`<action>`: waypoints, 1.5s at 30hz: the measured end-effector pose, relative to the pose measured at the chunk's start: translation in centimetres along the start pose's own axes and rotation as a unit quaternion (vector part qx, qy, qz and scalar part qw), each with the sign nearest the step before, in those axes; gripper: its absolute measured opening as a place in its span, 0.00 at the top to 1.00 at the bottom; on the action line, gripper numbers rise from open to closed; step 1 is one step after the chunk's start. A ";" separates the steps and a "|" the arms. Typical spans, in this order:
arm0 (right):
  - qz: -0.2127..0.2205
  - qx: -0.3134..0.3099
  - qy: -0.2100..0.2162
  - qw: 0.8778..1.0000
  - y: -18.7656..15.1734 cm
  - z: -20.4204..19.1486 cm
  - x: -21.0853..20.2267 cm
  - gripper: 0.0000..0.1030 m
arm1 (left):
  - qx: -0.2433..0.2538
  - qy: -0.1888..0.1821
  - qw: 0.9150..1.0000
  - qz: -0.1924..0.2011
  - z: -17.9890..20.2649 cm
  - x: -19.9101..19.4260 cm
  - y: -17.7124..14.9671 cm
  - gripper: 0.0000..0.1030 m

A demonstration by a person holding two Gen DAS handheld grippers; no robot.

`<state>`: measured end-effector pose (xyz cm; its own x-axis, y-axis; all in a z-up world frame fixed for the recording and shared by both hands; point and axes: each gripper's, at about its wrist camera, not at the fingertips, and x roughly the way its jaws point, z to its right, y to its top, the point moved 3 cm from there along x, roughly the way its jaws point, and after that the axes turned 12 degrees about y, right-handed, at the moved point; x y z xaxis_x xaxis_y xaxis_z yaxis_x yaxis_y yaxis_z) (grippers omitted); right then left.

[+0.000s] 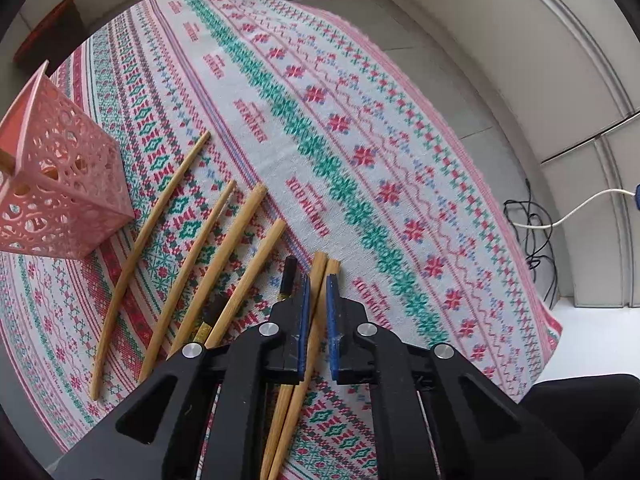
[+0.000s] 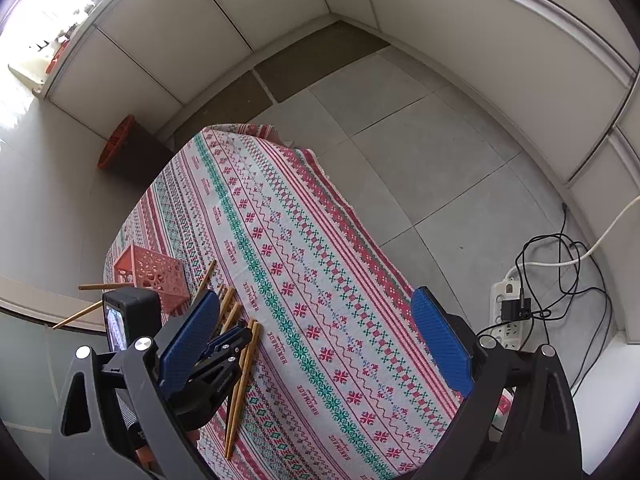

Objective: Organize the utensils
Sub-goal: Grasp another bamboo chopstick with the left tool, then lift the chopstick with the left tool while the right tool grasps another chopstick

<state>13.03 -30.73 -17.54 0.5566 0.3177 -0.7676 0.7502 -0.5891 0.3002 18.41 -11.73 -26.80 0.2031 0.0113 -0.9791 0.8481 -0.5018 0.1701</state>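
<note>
My left gripper [image 1: 319, 320] points down at the patterned tablecloth [image 1: 360, 128], shut on a pair of bamboo chopsticks [image 1: 325, 276] that run between its blue pads [image 1: 305, 312]. Several more bamboo chopsticks [image 1: 236, 248] lie loose on the cloth to its left, two of them with dark ends [image 1: 289, 276]. A pink perforated holder [image 1: 60, 184] stands further left. In the right wrist view, the left gripper [image 2: 228, 340] grips the pair [image 2: 242, 380], and the holder [image 2: 154, 276] has chopsticks [image 2: 96, 287] sticking out. My right gripper [image 2: 316, 344] hangs open above the cloth with nothing in it.
The table's right edge [image 2: 372, 248] drops to a grey tiled floor [image 2: 420, 152]. A white power strip [image 2: 506, 312] with tangled black cables [image 2: 560, 264] lies on the floor at right. A dark bin with a red rim [image 2: 120, 148] stands beyond the table's far corner.
</note>
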 end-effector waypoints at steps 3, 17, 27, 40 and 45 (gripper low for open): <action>0.000 0.001 -0.002 1.000 0.0 0.1 0.1 0.09 | -0.003 0.004 1.000 -0.003 -0.4 0.5 0.0 0.93; -0.069 0.011 -0.037 0.997 -2.3 0.5 5.2 0.09 | -0.001 0.033 0.998 0.047 -1.5 -1.4 -2.6 0.94; -0.150 -0.033 -0.055 0.987 -6.5 -3.5 13.2 0.29 | -0.022 0.036 0.991 0.128 -6.7 -10.1 -6.8 0.94; -0.152 -0.111 -0.109 0.976 -9.0 -6.7 16.8 0.81 | -0.047 0.036 0.983 0.171 -8.9 -13.9 -8.6 0.94; -0.146 -0.078 -0.075 0.983 -8.8 -5.3 15.7 0.92 | -0.054 0.038 0.978 0.196 -9.0 -15.9 -9.1 0.94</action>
<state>17.02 -16.62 -29.19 0.2597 0.3353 -0.9056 0.9221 -0.3647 0.1294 11.87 0.41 -11.76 0.5551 -0.0971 -0.8261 0.7436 -0.3870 0.5452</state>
